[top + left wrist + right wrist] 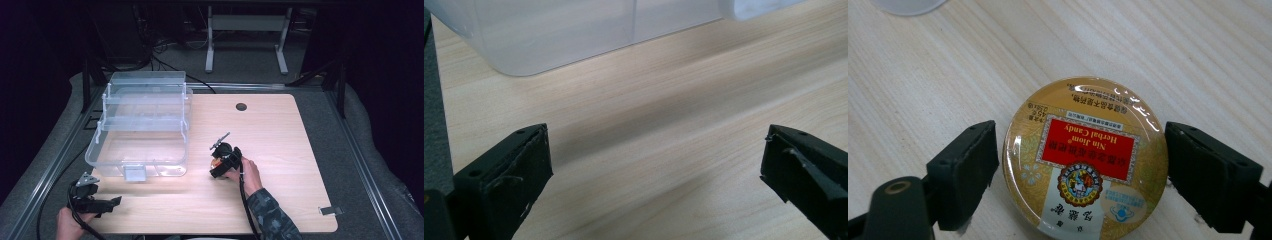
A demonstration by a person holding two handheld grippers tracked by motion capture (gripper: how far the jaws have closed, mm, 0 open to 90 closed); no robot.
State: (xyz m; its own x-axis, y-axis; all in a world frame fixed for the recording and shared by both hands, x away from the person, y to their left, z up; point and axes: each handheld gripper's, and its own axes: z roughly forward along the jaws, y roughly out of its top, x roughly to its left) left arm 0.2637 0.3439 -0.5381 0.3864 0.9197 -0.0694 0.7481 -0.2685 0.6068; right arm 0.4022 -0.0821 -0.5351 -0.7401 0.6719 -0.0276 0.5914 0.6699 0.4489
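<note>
A round gold candy tin with a red label lies flat on the wooden table, right of centre. My right gripper points down over it, one black pad against each side of its rim. In the high view the right gripper sits just right of the clear plastic box, with a hand behind it. My left gripper rests at the table's front left corner. Its jaws stand wide apart in the left gripper view, with bare wood between them and the clear box just ahead.
The clear box is a tiered organiser, opened out and taking up the table's left half. A dark cable hole lies near the far edge. A small metal clip sits at the front right corner. Grey padding surrounds the table.
</note>
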